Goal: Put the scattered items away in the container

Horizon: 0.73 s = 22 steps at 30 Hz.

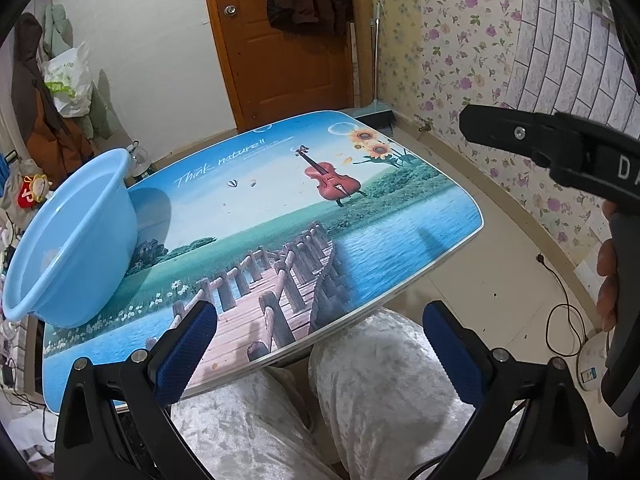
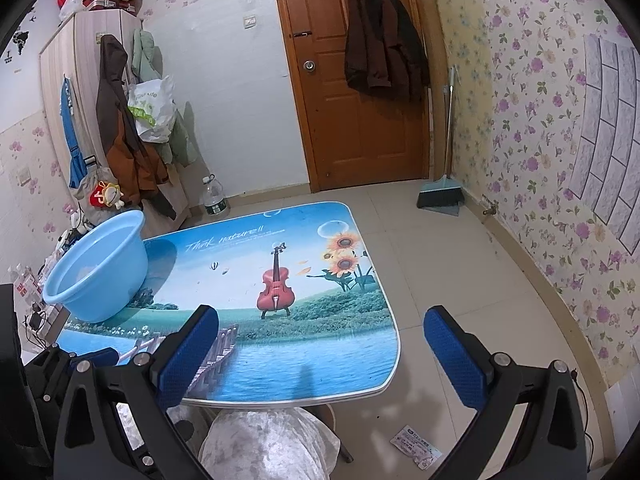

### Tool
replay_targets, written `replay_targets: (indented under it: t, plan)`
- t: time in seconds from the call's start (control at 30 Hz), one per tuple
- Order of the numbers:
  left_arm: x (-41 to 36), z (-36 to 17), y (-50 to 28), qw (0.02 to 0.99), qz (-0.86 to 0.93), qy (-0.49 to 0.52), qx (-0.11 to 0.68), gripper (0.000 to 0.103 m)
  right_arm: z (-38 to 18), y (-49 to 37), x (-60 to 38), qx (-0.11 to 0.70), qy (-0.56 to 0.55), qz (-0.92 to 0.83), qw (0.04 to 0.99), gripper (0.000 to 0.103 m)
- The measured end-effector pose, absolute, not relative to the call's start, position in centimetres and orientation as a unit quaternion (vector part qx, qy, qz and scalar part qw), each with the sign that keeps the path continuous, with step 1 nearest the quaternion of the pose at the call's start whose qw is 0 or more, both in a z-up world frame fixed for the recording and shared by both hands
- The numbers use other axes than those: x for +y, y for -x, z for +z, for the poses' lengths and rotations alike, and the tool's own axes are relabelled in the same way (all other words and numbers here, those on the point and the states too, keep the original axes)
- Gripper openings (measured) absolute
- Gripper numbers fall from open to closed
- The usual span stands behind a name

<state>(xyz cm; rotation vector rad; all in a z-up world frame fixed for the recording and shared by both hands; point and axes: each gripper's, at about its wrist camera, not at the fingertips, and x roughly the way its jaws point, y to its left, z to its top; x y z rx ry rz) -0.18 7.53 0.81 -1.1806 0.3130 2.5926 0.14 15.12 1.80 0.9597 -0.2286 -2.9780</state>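
Now both spread and holding nothing: left gripper [image 1: 320,344], right gripper [image 2: 322,350], above tabletop's [image 2: 320,360] near edge; basin [image 2: 96,268] at far-left corner.

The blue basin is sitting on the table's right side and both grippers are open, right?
Not quite. The blue basin sits on the left side of the table, as the right wrist view shows. The rest holds: the left gripper and the right gripper are both open.
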Motion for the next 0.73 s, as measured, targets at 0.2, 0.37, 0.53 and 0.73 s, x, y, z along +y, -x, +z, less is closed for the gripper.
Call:
replay_targets:
  t: [0.2,0.37,0.53,0.73]
  plan:
    - [7.4,1.2,0.3,0.135,0.899,0.404,0.105,0.103,1.9,-0.1,15.0,-0.069,-0.305,-0.950,0.004,0.103]
    - [7.6,1.2,0.5,0.137,0.898,0.405,0.104,0.103,1.9,0.1,14.9,-0.067,-0.306,-0.950,0.005,0.103]
    - [7.6,1.0,0.7,0.136,0.899,0.403,0.104,0.103,1.6,0.5,15.0,-0.069,-0.312,-0.948,0.006,0.103]
    - [7.6,0.6,1.4,0.132,0.895,0.414,0.101,0.103,0.9,1.0,15.2,-0.071,-0.319,-0.945,0.008,0.103]
